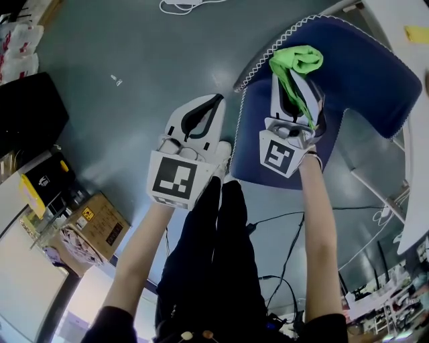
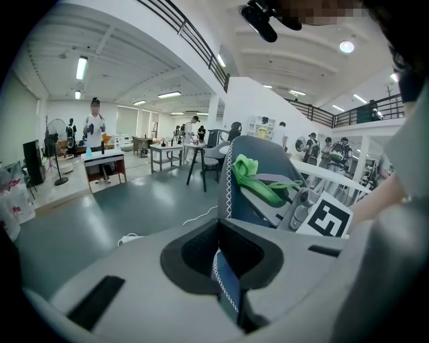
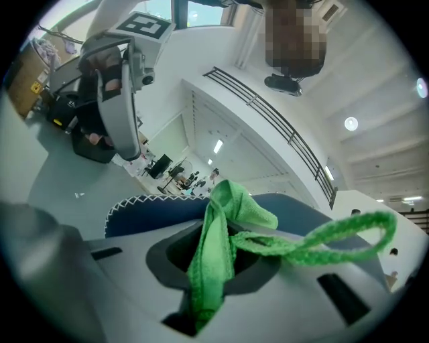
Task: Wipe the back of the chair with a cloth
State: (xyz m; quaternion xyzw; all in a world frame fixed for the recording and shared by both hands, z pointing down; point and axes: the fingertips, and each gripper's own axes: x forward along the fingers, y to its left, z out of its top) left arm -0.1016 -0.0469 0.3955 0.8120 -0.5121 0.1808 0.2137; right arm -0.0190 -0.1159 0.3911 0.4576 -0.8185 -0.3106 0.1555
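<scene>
wiping step, by the look of it: right claw is clamped on a green cloth. the bunched end sticks out past the tips & a loose loop trails off to the claw's right in the right gripper view. cloth looks laid against the blue chair back, which is right ahead of that claw. left claw is closed on the chair's stitched edge, w/ blue fabric & white zigzag stitching showing betw. its jaws. prob. it's steadying the chair while the other wipes. how much of the back is done: can't tell, no marks or streaks to go by.

next move, i'd judge: drag the cloth across the padding w/ light pressure, wad flat to the fabric, left grip firm so the chair doesn't swing. the loose loop could snag on the rim.

surface: soft curved upholstery w/ white stitching round the edge, likely gives a bit under a push.

room: big open hall w/ a smooth grey-green floor below both claws. white cable lies beyond the left claw's tips, & a cardboard box sits behind it & to its left. tables & ppl are far off ahead of the left claw.
</scene>
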